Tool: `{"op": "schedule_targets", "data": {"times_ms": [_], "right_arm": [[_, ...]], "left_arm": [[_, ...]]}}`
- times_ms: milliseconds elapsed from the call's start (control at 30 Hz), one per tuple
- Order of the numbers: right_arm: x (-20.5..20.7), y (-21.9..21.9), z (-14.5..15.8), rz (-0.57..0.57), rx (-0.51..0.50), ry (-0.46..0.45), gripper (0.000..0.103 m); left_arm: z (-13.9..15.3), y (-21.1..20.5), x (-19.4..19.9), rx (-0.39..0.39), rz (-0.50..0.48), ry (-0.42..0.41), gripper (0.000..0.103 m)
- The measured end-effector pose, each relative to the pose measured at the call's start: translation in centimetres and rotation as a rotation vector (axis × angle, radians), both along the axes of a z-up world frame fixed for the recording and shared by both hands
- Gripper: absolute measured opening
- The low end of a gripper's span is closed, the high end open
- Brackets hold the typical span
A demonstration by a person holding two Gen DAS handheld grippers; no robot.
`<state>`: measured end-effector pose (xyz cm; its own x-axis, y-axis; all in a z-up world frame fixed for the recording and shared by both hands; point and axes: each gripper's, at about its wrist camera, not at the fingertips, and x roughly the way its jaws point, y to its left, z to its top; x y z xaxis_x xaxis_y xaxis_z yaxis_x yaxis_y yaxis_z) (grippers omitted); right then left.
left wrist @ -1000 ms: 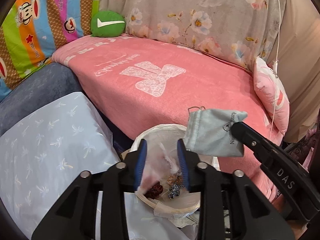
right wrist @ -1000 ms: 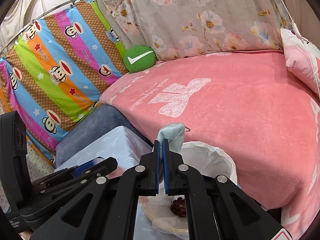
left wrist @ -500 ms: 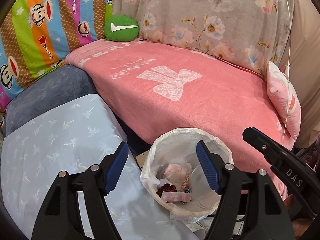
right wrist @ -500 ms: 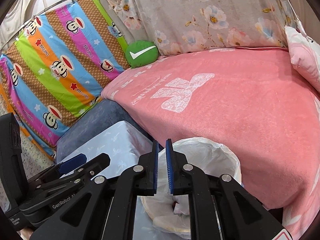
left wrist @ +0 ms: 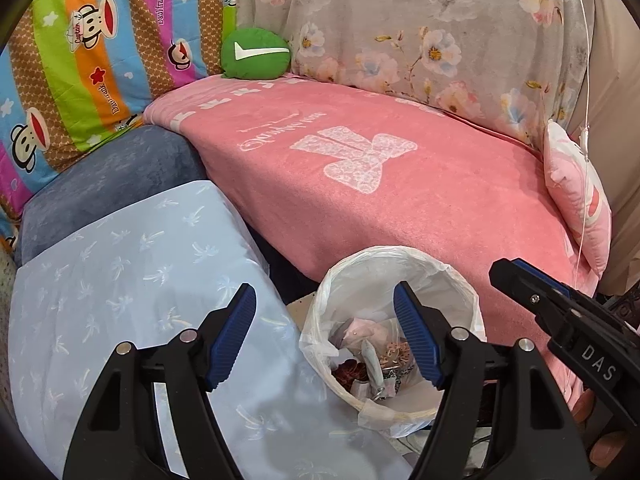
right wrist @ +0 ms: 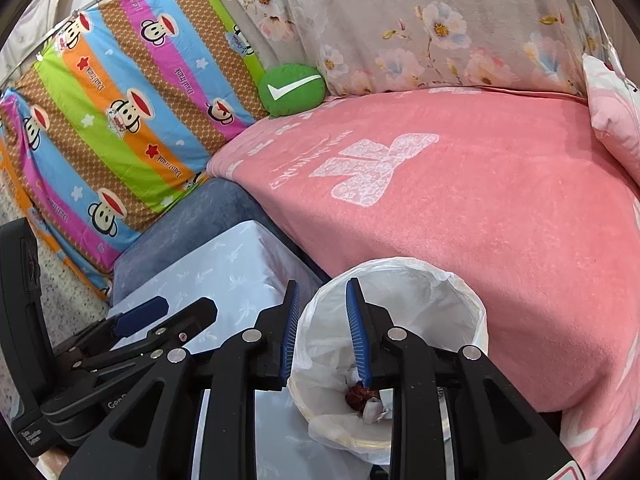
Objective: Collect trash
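Note:
A small bin with a white plastic liner (left wrist: 400, 250) stands on the floor between the sofa and a low table. It holds crumpled wrappers, dark scraps and a pale blue fabric pouch (left wrist: 370, 360). My left gripper (left wrist: 322, 300) hangs over the bin's near left rim, open wide and empty. In the right wrist view the bin liner (right wrist: 452, 280) sits just beyond my right gripper (right wrist: 323, 284). Its jaws are opening, a narrow gap with nothing between them. Trash (right wrist: 364, 394) shows at the bin's bottom. The right gripper's fingers (left wrist: 520, 284) reach in over the bin's right side.
A sofa under a pink blanket (left wrist: 380, 200) runs behind the bin, with a green cushion (left wrist: 256, 54) and a pink pillow (left wrist: 580, 200). A table under a pale blue cloth (left wrist: 120, 280) stands left of the bin, beside a grey-blue seat (left wrist: 108, 176). A striped monkey-print cloth (right wrist: 120, 120) hangs at far left.
The pale blue pouch left my right gripper and now lies in the bin. The right jaws parted slightly. My left jaws spread wide, and the clear wrapper between them is gone.

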<state>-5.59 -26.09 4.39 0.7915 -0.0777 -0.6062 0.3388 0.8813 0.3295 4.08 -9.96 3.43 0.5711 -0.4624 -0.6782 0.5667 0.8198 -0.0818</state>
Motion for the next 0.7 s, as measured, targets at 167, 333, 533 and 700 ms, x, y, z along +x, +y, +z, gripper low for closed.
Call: {"op": "schedule_targets", "data": {"times_ms": [167, 333, 533, 700], "right_arm": [[-0.4, 0.9, -0.2, 0.029, -0.052, 0.038, 0.025], [-0.9, 1.6, -0.5, 0.039, -0.102, 0.076, 0.029], [-1.6, 2.3, -1.1, 0.046, -0.163, 0.123, 0.034], [-2.0, 2.8, -1.8, 0.053, -0.186, 0.152, 0.034]], "left_arm": [[-0.1, 0.3, -0.5, 0.018, 0.006, -0.013, 0.068], [-0.3, 0.9, -0.8, 0.028, 0.02, -0.011, 0.068], [-0.8, 1.1, -1.2, 0.049, 0.033, -0.012, 0.072], [-1.4, 1.4, -1.5, 0.065, 0.05, -0.007, 0.076]]}}
